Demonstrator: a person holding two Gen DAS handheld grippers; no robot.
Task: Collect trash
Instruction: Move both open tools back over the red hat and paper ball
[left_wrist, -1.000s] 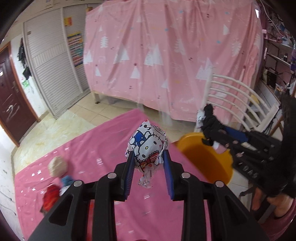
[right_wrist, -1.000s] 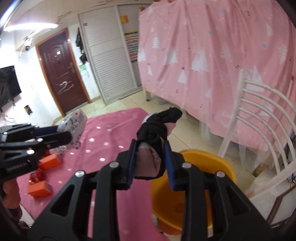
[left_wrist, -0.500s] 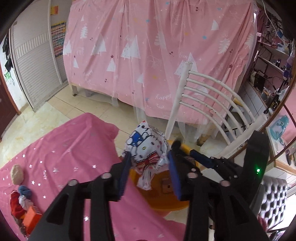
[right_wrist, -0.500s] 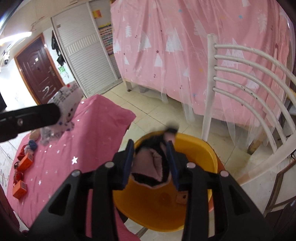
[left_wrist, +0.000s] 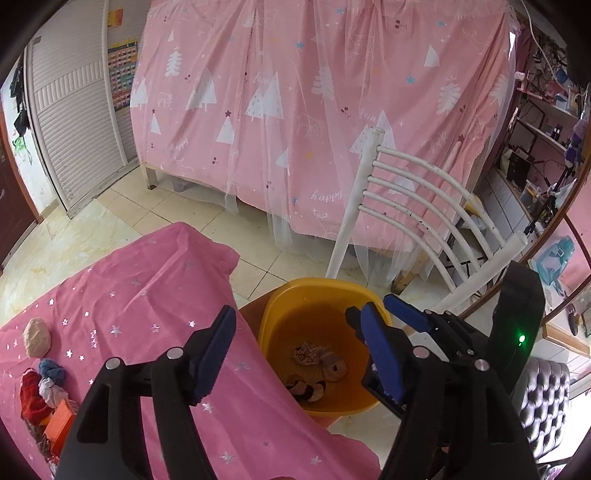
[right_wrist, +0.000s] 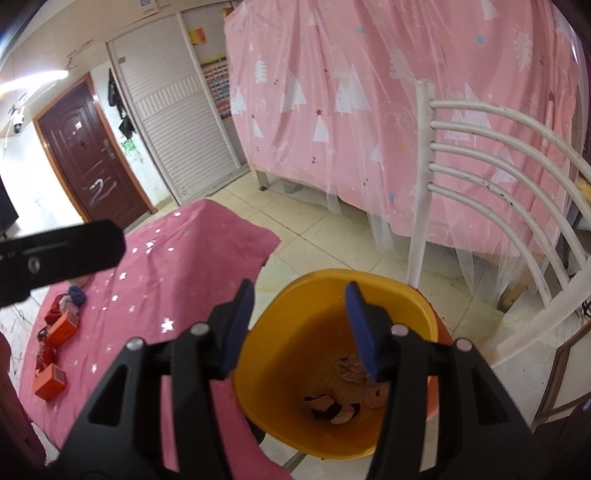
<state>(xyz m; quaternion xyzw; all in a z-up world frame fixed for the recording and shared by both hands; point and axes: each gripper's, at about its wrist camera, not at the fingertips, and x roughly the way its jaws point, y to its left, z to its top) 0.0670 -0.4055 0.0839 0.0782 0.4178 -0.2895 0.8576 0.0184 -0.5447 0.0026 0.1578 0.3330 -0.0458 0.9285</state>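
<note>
Left gripper (left_wrist: 299, 347): jaws opening, nothing between them, poised over the yellow basin (left_wrist: 280, 299). Right gripper (right_wrist: 299, 325): jaws opening too, likewise empty, above the same basin. Dropped scraps (right_wrist: 340, 402) lying on the basin floor, beside the pink cloth (left_wrist: 147, 295). More trash (left_wrist: 40, 387) waiting at the cloth's far end, near the orange boxes (right_wrist: 55, 354). Probably best: finish spreading wide, lift clear of the rim before swinging back, avoid snagging the cloth edge or the white chair (right_wrist: 517, 184).
</note>
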